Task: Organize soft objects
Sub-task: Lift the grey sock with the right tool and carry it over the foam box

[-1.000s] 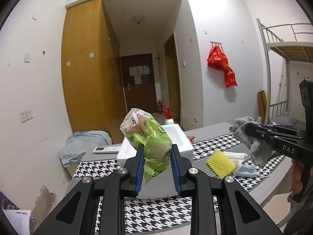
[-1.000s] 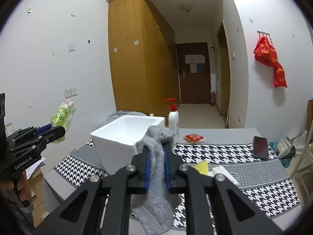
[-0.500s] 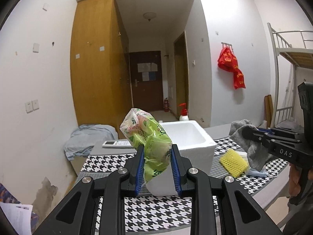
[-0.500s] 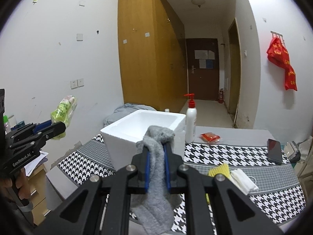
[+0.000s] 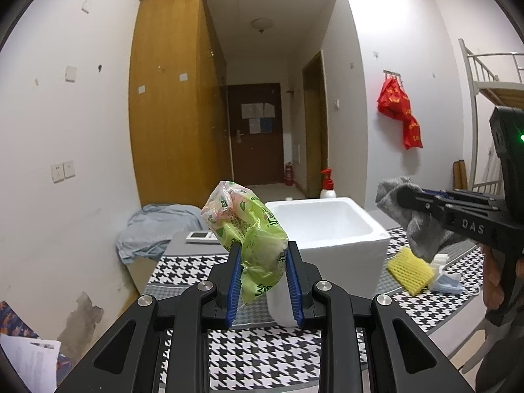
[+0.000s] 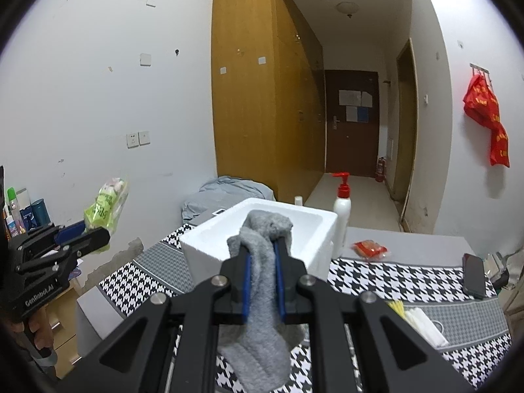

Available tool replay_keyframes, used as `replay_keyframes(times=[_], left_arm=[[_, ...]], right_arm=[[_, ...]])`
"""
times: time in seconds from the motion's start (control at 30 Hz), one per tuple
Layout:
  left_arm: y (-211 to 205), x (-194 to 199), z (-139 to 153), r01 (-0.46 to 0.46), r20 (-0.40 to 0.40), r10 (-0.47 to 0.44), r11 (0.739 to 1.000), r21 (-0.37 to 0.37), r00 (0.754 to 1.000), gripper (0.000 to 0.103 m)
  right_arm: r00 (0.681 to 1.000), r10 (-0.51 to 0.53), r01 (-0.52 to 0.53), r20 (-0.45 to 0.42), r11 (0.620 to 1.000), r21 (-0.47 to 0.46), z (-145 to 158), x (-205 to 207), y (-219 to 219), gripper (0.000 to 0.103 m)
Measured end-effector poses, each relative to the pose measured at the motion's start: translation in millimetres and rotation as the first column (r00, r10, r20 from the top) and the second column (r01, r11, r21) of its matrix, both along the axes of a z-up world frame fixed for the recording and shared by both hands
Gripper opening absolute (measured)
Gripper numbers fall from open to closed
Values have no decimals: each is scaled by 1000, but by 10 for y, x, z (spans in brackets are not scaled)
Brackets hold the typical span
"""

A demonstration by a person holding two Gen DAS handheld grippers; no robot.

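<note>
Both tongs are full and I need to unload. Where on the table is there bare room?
The white foam box looks empty. Bare houndstooth cloth lies between the red packet and the phone. It is crowded around the yellow foam net and the white pads.

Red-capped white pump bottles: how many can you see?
1. The red-capped white pump bottle stands upright beside the white foam box, on its far right; others may be hidden behind the box.

Green crinkled tissue pack (image 5: 252, 229); grey sock (image 6: 262, 281); white foam box (image 5: 330, 226); black-and-white houndstooth tablecloth (image 5: 262, 357); yellow mesh sleeve (image 5: 409, 268) at three o'clock of box.
</note>
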State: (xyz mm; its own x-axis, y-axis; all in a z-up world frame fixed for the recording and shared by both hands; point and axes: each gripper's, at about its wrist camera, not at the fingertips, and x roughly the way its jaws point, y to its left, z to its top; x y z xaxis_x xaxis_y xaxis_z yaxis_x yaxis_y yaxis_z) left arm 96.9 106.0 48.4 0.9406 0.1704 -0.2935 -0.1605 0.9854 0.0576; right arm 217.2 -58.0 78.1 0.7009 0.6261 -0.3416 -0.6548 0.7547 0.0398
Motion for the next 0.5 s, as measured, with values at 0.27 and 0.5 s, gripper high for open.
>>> replay_keyframes(times=[0.27, 0.5], left_arm=[[200, 63, -136, -62, -21, 62, 998, -27, 998, 27], [340, 62, -215, -113, -34, 112, 992, -50, 993, 27]], right_arm=[[1000, 13, -13, -12, 1000, -21, 44, 278, 252, 16], [999, 31, -32, -20, 999, -42, 65, 459, 441, 16]])
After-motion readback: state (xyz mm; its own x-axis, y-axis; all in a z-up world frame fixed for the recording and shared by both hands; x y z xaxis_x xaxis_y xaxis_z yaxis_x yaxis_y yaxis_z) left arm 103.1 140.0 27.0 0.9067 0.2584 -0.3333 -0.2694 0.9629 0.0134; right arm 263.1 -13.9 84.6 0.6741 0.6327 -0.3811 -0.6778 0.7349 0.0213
